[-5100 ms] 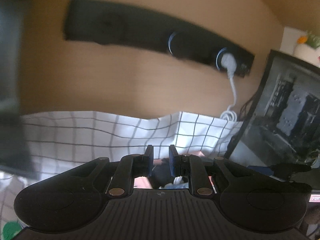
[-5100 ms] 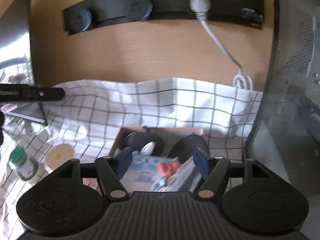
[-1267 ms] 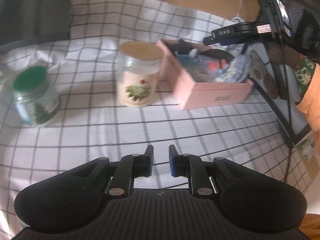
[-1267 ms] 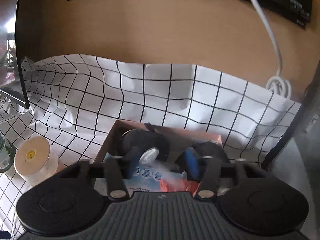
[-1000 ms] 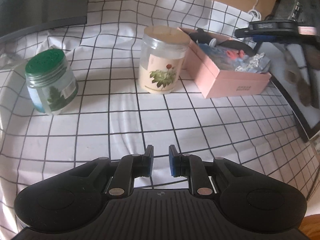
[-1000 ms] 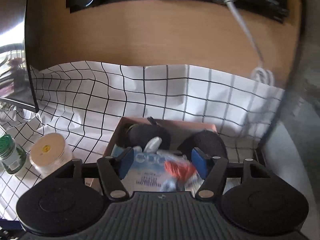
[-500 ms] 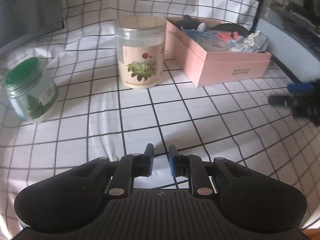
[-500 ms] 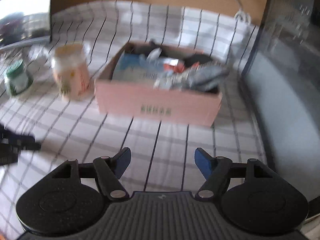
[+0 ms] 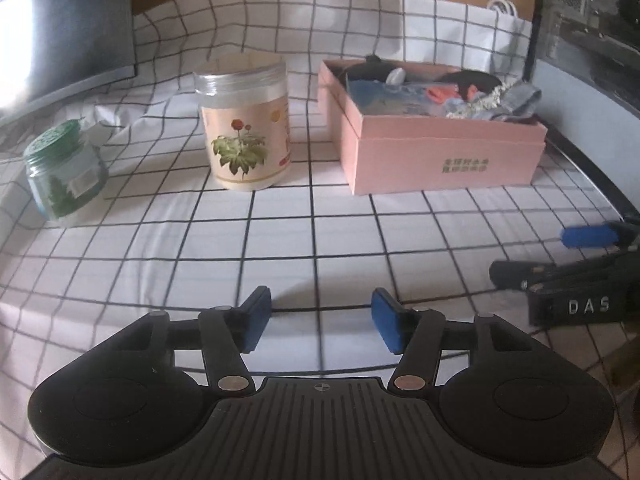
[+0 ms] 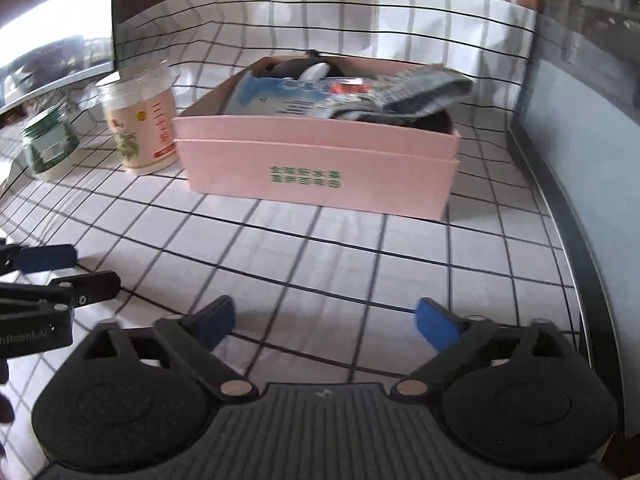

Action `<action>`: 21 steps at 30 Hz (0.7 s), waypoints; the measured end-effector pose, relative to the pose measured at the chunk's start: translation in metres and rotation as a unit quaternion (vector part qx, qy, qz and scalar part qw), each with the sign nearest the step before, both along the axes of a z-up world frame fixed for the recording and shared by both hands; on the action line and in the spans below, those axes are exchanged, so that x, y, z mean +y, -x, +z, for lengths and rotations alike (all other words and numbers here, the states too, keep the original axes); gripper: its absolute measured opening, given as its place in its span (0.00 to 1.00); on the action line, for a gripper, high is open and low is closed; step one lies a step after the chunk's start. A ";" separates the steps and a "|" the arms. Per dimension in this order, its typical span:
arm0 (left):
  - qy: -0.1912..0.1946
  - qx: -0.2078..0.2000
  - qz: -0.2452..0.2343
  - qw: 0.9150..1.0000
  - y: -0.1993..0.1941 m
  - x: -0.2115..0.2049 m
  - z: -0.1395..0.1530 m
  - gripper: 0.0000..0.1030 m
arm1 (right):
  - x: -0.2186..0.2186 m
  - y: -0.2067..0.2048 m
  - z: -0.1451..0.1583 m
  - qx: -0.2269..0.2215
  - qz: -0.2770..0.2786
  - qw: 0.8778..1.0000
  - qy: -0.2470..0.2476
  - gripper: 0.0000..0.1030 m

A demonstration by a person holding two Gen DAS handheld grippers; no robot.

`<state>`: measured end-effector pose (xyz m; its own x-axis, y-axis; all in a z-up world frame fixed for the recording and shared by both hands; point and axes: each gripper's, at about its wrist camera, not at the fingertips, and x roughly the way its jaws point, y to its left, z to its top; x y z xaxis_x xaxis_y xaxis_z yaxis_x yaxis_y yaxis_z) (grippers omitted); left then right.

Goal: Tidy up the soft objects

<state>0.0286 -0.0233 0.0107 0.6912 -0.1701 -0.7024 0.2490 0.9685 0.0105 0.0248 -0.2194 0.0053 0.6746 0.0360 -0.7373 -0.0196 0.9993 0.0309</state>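
A pink cardboard box [image 9: 444, 156] [image 10: 320, 168] stands on the checked cloth, filled with soft things: a grey sock [image 10: 424, 84] [image 9: 516, 98], a blue packet [image 10: 272, 96], dark items at the back. My left gripper [image 9: 320, 320] is open and empty, low over the cloth well in front of the box. My right gripper [image 10: 324, 322] is open and empty, also in front of the box. Each gripper shows at the edge of the other's view: the right one in the left wrist view [image 9: 580, 264], the left one in the right wrist view [image 10: 44, 276].
A clear jar with a flower label [image 9: 246, 124] [image 10: 140, 120] stands left of the box. A green-lidded glass jar [image 9: 64, 172] [image 10: 48, 144] is further left. A dark monitor [image 9: 60, 28] is at the back left, a dark case [image 9: 592, 20] at the right.
My left gripper has opened from shut. Both grippers have pulled back from the box and dropped low over the cloth; the right one now sits beside the left.
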 end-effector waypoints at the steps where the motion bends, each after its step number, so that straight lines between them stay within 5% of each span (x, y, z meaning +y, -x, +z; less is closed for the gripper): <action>1: 0.001 -0.007 0.010 1.000 0.001 -0.002 -0.001 0.62 | -0.003 0.001 -0.002 -0.008 -0.004 1.000 0.000 1.00; 7: 0.006 -0.050 0.061 0.997 0.011 -0.015 -0.008 0.63 | -0.007 -0.001 -0.006 -0.027 0.026 0.999 -0.001 1.00; 21: 0.004 -0.054 0.077 0.996 0.012 -0.018 -0.009 0.63 | 0.000 -0.009 -0.009 -0.050 0.025 0.998 -0.003 1.00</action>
